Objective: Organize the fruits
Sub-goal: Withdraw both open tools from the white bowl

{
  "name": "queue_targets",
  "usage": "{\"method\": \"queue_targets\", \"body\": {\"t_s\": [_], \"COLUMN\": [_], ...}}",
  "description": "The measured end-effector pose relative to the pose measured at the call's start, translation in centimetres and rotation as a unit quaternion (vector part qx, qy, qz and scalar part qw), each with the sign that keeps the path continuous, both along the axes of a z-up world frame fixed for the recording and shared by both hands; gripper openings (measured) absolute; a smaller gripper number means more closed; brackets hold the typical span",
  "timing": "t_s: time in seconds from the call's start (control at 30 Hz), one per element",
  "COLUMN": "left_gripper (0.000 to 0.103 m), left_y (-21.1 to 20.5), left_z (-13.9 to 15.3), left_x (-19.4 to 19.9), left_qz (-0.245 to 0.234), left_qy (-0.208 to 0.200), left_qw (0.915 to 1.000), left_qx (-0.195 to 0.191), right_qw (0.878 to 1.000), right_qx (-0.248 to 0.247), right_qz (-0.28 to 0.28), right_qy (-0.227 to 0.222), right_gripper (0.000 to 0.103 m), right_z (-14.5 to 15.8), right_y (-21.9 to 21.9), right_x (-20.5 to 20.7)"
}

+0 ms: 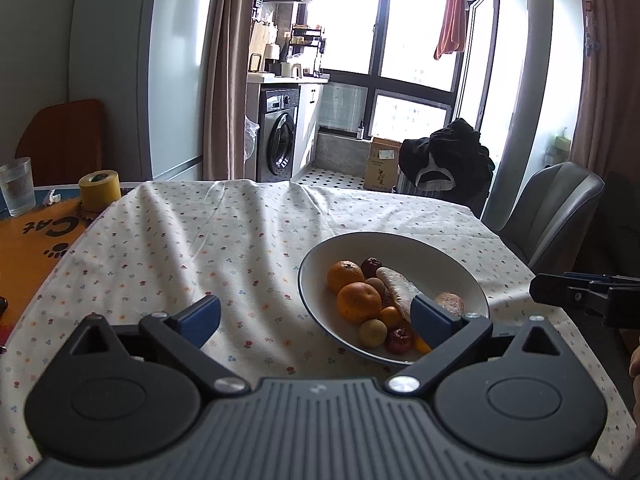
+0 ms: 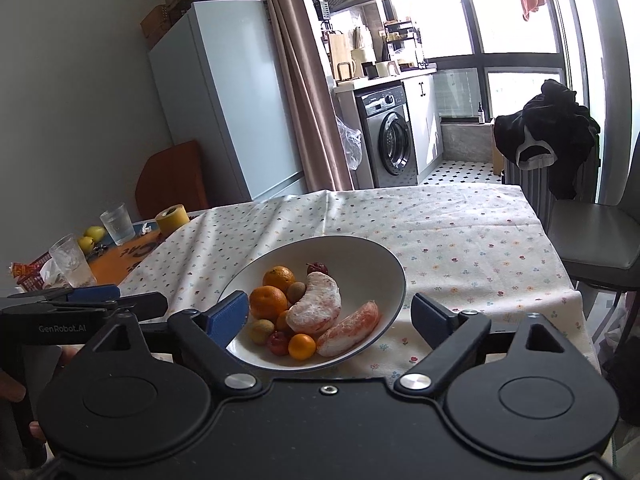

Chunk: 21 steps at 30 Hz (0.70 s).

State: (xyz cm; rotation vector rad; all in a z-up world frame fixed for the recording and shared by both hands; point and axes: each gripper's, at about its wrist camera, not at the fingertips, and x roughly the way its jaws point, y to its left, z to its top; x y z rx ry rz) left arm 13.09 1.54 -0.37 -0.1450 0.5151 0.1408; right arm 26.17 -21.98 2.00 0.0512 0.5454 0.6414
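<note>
Fruit all sits in the white bowl [image 2: 394, 280] on the flowered tablecloth [image 2: 460, 240]: two oranges [image 2: 268, 302], a small orange [image 2: 301, 346], two peeled pomelo segments [image 2: 316, 309], a few brownish longans [image 2: 262, 331] and dark red jujubes [image 2: 279, 343]. Nothing lies loose on the cloth that we can see.

Both our tools are empty. Left gripper [image 1: 316, 316] has its jaws wide, right finger over the bowl's near rim. Right gripper [image 2: 330, 314] is equally wide and straddles the bowl from the near side.

Our read: either sorting is done, or we're at the start of picking items out. No second container is in view, so we can't tell which.

If picking, next move needs a top-lying piece, likely a pomelo segment; soft, so a gentle close.

Obstacles: the fruit is packed tight, and the two grippers sit close together. Tape roll [image 1: 100, 190] and water glass [image 1: 17, 186] sit well off to the left, clear of us.
</note>
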Motion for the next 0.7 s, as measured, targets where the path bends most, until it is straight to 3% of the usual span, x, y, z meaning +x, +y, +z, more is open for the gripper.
{"method": "queue_targets", "body": {"t_s": [0.23, 0.7], "left_gripper": [0.101, 0.101], "left_y": [0.9, 1.8], "left_z": [1.0, 3.6], "left_x": [-1.6, -5.1], "left_qz": [-0.002, 0.001], "left_qy": [0.012, 0.01], "left_qw": [0.9999, 0.9999], "left_qx": [-0.002, 0.0], "right_qw": [1.0, 1.0], "right_qx": [0.005, 0.019], "right_qz": [-0.005, -0.006], "right_qy": [-0.002, 0.009], "right_gripper": [0.103, 0.103], "right_z": [0.5, 2.5], "right_y": [-0.3, -1.6], "right_x": [-1.5, -4.2]}}
